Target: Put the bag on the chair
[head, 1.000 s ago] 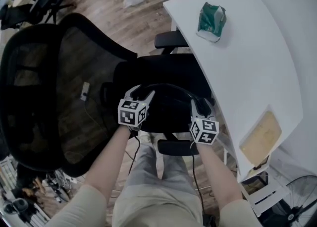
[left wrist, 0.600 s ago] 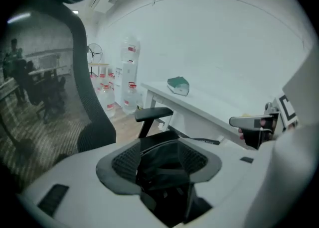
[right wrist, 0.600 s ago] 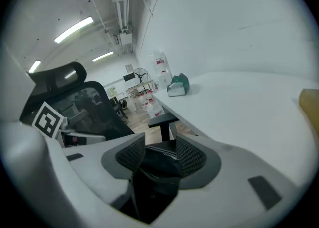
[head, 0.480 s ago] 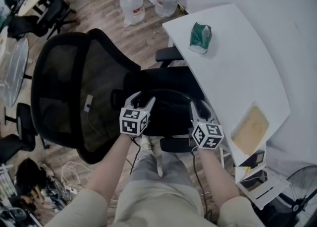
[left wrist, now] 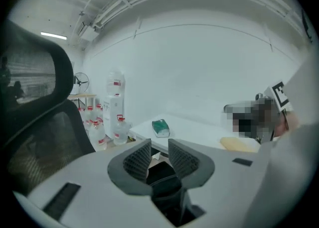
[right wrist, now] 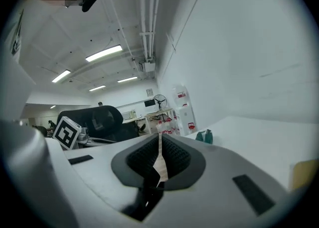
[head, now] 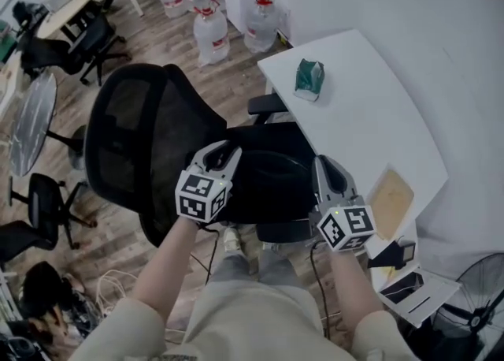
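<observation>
Black mesh and black fabric ran together here: the chair [head: 130,135] carried the bag [head: 272,186] on its seat. By that, the step in hand looked like the release. Doing it well meant lifting both tools straight up, clear of the handle loop [head: 277,154], so nothing snagged. The left gripper [left wrist: 159,153] was closing, its pads apart and pressing on nothing. The right gripper [right wrist: 159,148] was closing too, almost together and empty. Where the bag ended and the seat began was hard to make out, and whether it sat squarely could not be told.
</observation>
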`<state>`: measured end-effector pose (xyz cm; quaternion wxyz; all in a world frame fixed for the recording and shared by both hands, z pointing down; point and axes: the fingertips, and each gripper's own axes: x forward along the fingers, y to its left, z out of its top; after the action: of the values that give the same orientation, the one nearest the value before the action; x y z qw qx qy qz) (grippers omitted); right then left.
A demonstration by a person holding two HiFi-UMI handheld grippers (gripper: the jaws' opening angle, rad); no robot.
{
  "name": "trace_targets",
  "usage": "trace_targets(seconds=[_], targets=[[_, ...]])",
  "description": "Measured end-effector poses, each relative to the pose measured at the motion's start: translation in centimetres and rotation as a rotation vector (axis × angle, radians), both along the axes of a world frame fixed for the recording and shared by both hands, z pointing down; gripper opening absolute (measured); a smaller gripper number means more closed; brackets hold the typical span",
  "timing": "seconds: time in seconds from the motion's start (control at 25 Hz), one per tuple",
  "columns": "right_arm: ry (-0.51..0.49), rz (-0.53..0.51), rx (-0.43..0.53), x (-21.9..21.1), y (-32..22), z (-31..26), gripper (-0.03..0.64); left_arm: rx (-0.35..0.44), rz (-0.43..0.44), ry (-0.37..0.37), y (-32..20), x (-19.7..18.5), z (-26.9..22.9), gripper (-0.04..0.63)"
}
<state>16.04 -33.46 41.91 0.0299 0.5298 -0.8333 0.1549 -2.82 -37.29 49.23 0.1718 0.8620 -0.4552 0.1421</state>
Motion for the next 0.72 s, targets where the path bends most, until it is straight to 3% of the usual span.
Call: trace_targets(seconds=[0.32,0.48,0.72], targets=[[-0.005,-0.052,0.131,-0.5,3.5,-8.9,0.026,0.149,-0.008,-0.002,3.2,-0.8,-9.2,0.075],[0.025,-0.059,0.183,-0.4,5.3,-12.0,0.023,0.212,0.041,-0.061,5.3,-0.4,-12.7,0.075],[0.027,-0.044,0.267,0.1,7.6,-16.1,0.021,0.332,0.154,-0.067,8.5,1.2,-16.7,0.064]])
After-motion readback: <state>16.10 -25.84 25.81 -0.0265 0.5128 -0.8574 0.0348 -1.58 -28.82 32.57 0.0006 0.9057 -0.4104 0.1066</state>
